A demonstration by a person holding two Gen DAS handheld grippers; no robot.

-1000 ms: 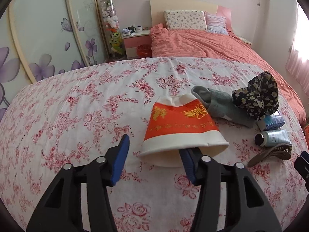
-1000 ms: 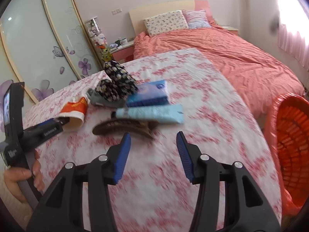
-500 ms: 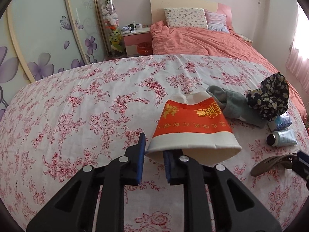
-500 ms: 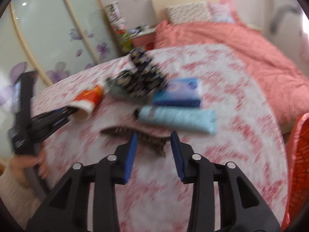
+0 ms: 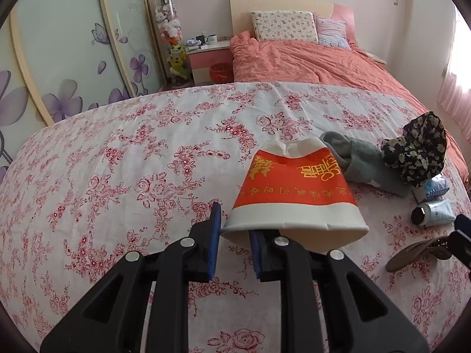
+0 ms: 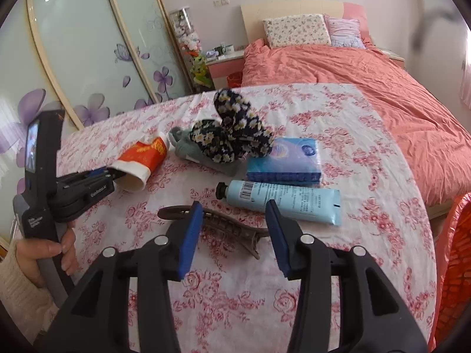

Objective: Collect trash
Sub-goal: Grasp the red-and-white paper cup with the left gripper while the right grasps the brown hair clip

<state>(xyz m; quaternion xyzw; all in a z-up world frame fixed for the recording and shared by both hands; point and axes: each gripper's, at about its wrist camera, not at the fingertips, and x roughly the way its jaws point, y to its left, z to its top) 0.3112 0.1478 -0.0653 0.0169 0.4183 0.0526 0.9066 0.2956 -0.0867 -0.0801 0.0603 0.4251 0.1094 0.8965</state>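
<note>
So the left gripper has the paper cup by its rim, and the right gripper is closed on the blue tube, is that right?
Not quite. The left gripper does pinch the paper cup by its rim, but the right wrist view shows the right gripper open, over the brown hair clip, not touching the blue tube.

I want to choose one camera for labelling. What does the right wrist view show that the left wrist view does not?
Only the right wrist view shows the orange basket and the person's left hand. Only the left wrist view shows the left gripper closed on the paper cup's rim, one finger inside. Both show the cup, hair clip, blue tube and floral cloth.
</note>
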